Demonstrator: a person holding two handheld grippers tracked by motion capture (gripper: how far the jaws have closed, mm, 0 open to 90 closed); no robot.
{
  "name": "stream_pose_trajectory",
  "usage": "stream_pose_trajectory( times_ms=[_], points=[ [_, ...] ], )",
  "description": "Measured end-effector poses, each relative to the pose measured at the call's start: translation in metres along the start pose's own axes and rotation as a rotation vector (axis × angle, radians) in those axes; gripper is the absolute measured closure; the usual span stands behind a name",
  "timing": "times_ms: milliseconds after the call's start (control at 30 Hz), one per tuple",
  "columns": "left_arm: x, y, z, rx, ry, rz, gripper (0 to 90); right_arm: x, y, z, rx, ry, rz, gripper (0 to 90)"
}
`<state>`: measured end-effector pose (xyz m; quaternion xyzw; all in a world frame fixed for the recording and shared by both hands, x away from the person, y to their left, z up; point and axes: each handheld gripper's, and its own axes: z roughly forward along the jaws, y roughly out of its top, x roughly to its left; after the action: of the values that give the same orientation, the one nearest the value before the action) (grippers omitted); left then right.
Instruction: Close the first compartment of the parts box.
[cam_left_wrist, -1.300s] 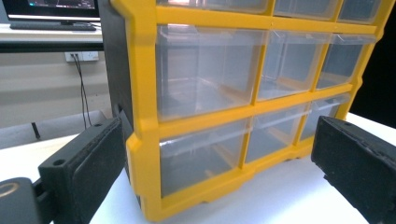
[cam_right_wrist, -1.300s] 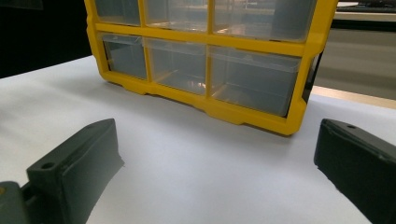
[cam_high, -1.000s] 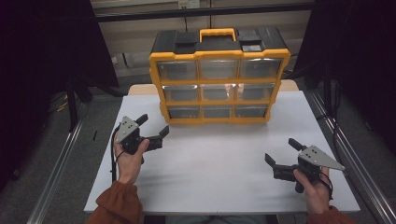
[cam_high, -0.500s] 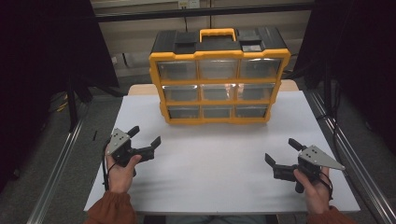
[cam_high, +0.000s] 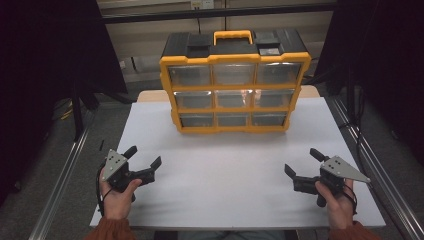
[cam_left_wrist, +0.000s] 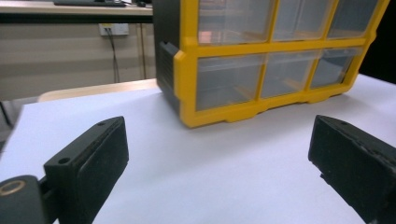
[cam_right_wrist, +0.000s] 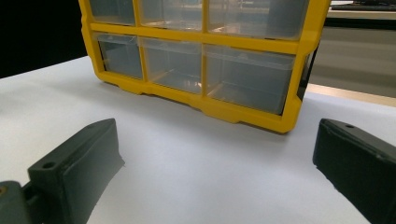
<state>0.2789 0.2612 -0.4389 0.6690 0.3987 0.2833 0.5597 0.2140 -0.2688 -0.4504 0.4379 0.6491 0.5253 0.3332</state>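
A yellow and black drawer cabinet (cam_high: 234, 85) with clear drawers stands at the back middle of the white table (cam_high: 225, 170). Its front also faces me in the left gripper view (cam_left_wrist: 261, 65) and the right gripper view (cam_right_wrist: 201, 56). My left gripper (cam_high: 143, 156) rests low near the table's front left, open, nothing between its jaws. Near the front right sits my right gripper (cam_high: 303, 161), also open and empty. Both stand well clear of the cabinet. The drawers look shut.
Metal rails run along the table's left (cam_high: 65, 170) and right (cam_high: 375, 165) sides. Dark curtains hang on both sides. A wall socket with a cable (cam_left_wrist: 112, 30) is behind the table. Bare tabletop lies between the grippers and the cabinet.
My left gripper has moved back toward the table's front left edge and lower. The right gripper has stayed in place. Both remain open.
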Motion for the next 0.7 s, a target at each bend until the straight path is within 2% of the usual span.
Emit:
stream_pose_trajectory(
  times_ms=[133, 200, 267, 367, 400, 467, 533, 600, 633, 667, 700],
  points=[
    [0.002, -0.002, -0.006, 0.002, 0.003, -0.001, 4.9, -0.001, 0.000, 0.000, 0.001, -0.007, -0.002, 0.7],
    [0.005, -0.005, -0.010, 0.028, 0.012, 0.021, 4.8, -0.001, 0.000, -0.001, 0.003, -0.008, -0.003, 0.7],
    [0.007, -0.008, -0.015, 0.036, 0.020, 0.008, 4.8, -0.002, 0.000, -0.001, 0.003, -0.012, 0.002, 0.8],
    [0.011, -0.013, -0.018, 0.028, 0.028, -0.051, 4.5, -0.002, -0.001, -0.001, 0.004, -0.016, 0.002, 0.8],
    [0.012, -0.012, -0.019, 0.025, 0.032, -0.059, 3.9, -0.002, -0.001, -0.001, 0.004, -0.016, -0.001, 0.8],
    [0.012, -0.010, -0.020, 0.013, 0.029, -0.031, 3.7, -0.002, 0.000, -0.001, 0.007, -0.010, -0.004, 0.8],
    [0.011, -0.008, -0.021, 0.004, 0.023, -0.024, 3.7, -0.002, 0.000, -0.001, 0.003, -0.008, -0.010, 0.6],
    [0.011, -0.008, -0.020, 0.025, 0.018, -0.016, 3.8, -0.002, 0.000, 0.000, 0.011, -0.007, -0.007, 0.7],
    [0.011, -0.008, -0.019, 0.020, 0.019, -0.022, 4.0, -0.002, -0.001, 0.000, 0.012, -0.006, -0.010, 0.7],
    [0.011, -0.007, -0.020, 0.037, 0.028, 0.003, 4.2, -0.002, -0.001, 0.000, 0.012, -0.005, -0.010, 0.7],
    [0.011, -0.007, -0.019, 0.033, 0.022, -0.003, 4.1, -0.002, -0.001, 0.000, 0.012, -0.005, -0.009, 0.7]
  ],
)
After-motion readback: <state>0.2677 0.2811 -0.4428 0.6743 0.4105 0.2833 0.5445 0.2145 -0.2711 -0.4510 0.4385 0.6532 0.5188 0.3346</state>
